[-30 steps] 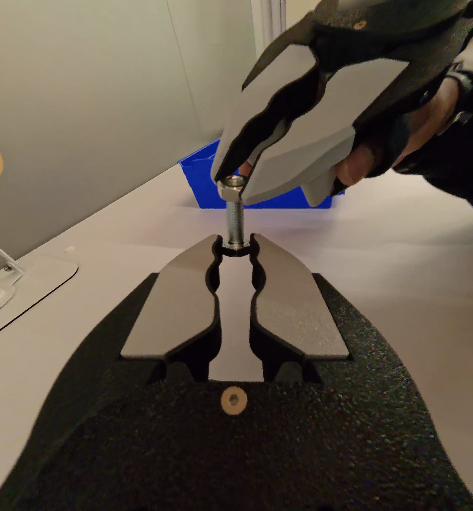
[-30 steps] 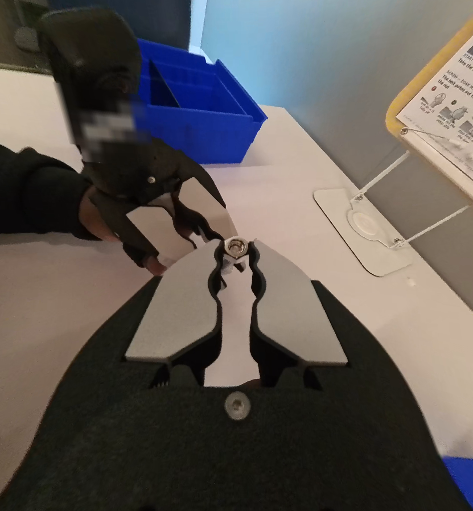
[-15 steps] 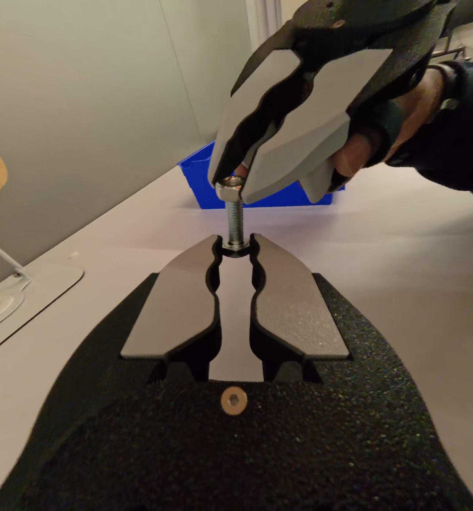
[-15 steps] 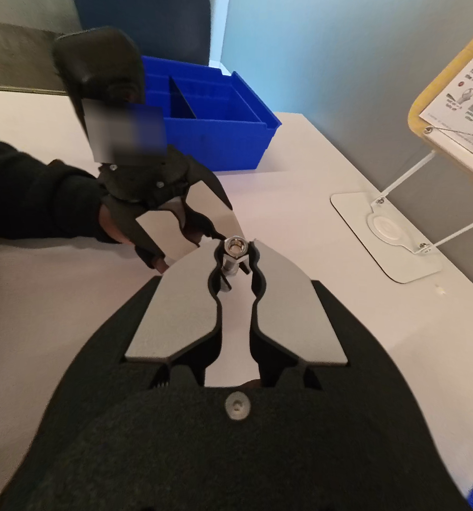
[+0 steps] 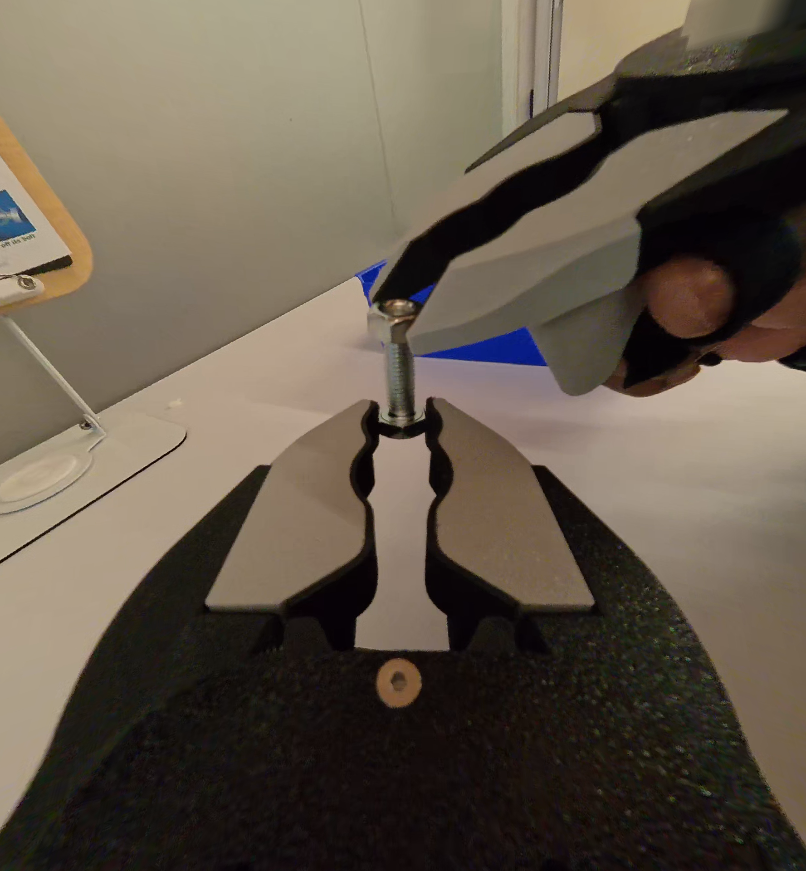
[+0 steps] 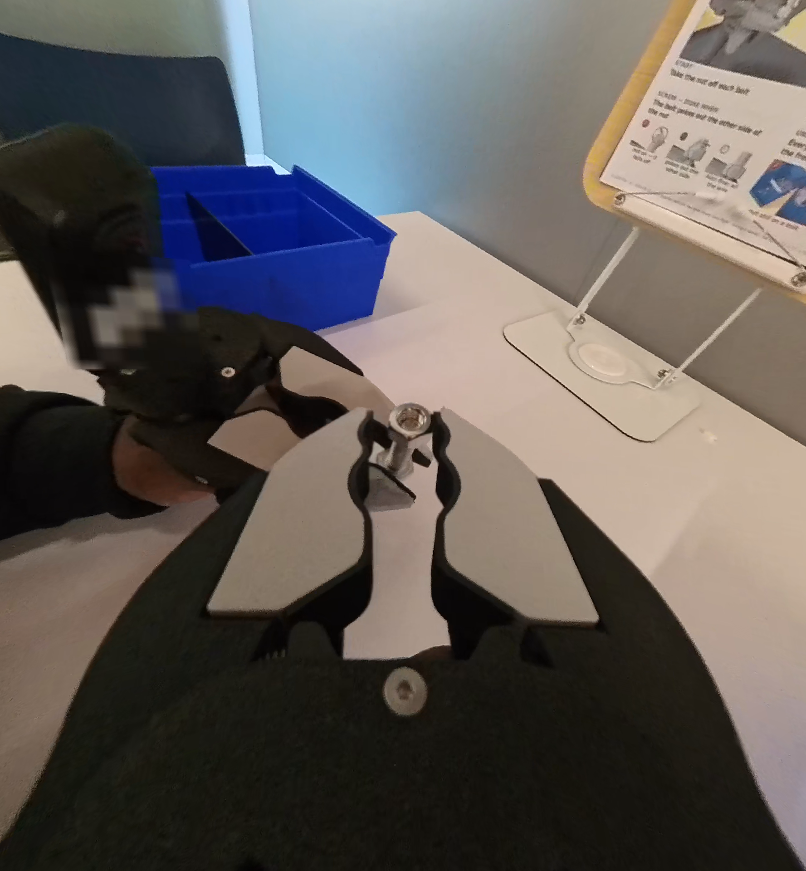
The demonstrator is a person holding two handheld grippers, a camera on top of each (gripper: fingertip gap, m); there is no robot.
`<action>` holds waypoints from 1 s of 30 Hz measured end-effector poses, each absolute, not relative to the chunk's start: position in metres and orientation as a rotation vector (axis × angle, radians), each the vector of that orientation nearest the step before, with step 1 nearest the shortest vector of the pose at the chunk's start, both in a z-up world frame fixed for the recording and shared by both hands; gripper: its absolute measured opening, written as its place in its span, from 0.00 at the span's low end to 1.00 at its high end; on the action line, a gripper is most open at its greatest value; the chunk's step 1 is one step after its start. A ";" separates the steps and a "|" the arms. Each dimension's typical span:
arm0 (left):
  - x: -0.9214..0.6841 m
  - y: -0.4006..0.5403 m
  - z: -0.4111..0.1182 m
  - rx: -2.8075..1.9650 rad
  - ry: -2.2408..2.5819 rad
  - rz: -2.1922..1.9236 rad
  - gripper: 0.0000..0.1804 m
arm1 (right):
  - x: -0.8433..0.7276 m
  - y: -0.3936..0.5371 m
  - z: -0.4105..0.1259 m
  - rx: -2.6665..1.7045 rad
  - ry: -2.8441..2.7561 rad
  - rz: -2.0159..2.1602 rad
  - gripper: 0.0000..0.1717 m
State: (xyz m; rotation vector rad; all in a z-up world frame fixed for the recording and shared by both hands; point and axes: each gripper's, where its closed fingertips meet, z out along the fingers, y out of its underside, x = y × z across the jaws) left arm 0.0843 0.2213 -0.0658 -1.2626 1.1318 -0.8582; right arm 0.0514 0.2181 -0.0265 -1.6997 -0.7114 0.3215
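The left gripper (image 5: 401, 414) has its grey, wavy-edged fingers (image 5: 297, 509) clamped on the hexagonal head of an upright, threaded silver steel bolt (image 5: 400, 377) above the matte white worktop (image 5: 627, 471). The right gripper (image 6: 409, 426) has its fingers (image 6: 495, 509) slightly parted around the shiny hex nut (image 6: 409, 424) at the bolt's top; whether they press it cannot be told. Only the right wrist view shows the nut's hollow bore and the divided blue plastic bin (image 6: 288, 254).

Upright silver bolt (image 5: 400, 372) with nut (image 5: 390, 316) atop.
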 end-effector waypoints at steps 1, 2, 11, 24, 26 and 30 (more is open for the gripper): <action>0.084 0.221 -0.065 -1.262 1.131 -0.872 0.10 | 0.051 0.218 -0.026 -1.690 -0.714 0.329 0.16; 0.084 0.221 -0.064 -1.260 1.126 -0.882 0.10 | 0.052 0.218 -0.025 -1.681 -0.715 0.326 0.18; 0.085 0.201 -0.059 -1.178 1.224 -1.074 0.10 | 0.048 0.194 -0.028 -1.564 -1.060 0.473 0.22; 0.087 0.189 -0.064 -1.129 1.327 -1.076 0.10 | 0.048 0.191 -0.030 -1.496 -1.121 0.563 0.11; 0.087 0.189 -0.064 -1.132 1.327 -1.068 0.10 | 0.049 0.192 -0.030 -1.497 -1.097 0.569 0.11; 0.086 0.190 -0.061 -1.120 1.301 -1.069 0.10 | 0.047 0.194 -0.025 -1.492 -0.976 0.641 0.11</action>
